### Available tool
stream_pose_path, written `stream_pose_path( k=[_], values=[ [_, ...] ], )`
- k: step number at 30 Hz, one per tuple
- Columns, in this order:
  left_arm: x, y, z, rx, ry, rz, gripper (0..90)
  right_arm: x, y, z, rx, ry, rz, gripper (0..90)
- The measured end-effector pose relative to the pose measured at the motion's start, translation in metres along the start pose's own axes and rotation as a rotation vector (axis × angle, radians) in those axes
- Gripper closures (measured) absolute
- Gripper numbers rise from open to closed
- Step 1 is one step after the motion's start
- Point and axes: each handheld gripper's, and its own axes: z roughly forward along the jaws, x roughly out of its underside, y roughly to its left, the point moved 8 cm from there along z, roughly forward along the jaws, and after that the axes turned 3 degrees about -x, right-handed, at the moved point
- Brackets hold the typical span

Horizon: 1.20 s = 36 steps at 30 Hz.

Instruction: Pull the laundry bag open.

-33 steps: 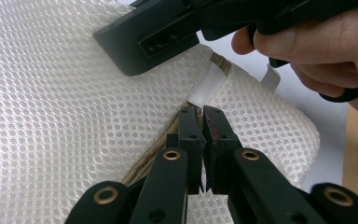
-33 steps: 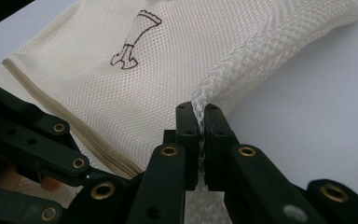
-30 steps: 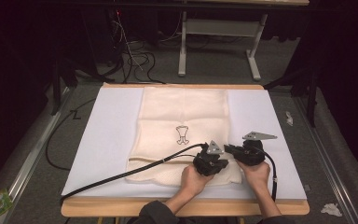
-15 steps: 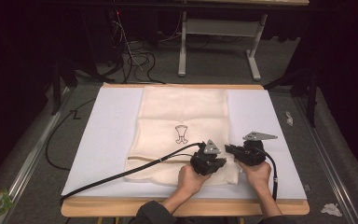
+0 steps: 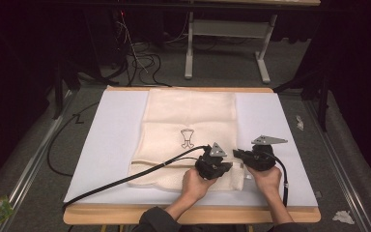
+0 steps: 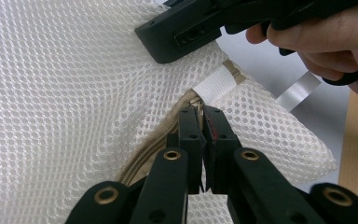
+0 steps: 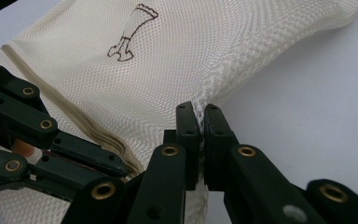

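The jaws of the left gripper (image 6: 202, 122) are seen closed on the zipper pull at the beige zipper (image 6: 154, 142) of the cream mesh laundry bag (image 5: 189, 126), just below a white fabric tab (image 6: 215, 85). The jaws of the right gripper (image 7: 200, 122) are closed on the bag's seamed edge, with mesh pinched between the pads. The bag is laid flat on the white mat (image 5: 108, 140) covering the bench (image 5: 193, 214), a small brown emblem (image 5: 187, 138) printed at its middle. Both grippers are held at the bag's near right corner, close together. Compared with a second earlier, the left gripper is found slightly further left along the zipper line; the right gripper's place is unchanged.
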Motion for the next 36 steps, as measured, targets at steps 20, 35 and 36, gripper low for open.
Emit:
stream_pose_path(
  k=[20, 35, 36],
  values=[
    [0.01, 0.021, -0.027, -0.063, -0.018, -0.013, 87.3, -0.003, -0.005, -0.004, 0.019, -0.014, -0.005, 88.4],
    [0.018, 0.037, -0.044, -0.081, -0.017, -0.03, 87.3, -0.005, -0.004, 0.003, 0.027, 0.013, 0.002, 88.4],
    [0.019, 0.038, -0.045, -0.083, -0.016, -0.03, 87.3, -0.005, -0.005, 0.003, 0.031, 0.014, -0.002, 88.4]
  ],
)
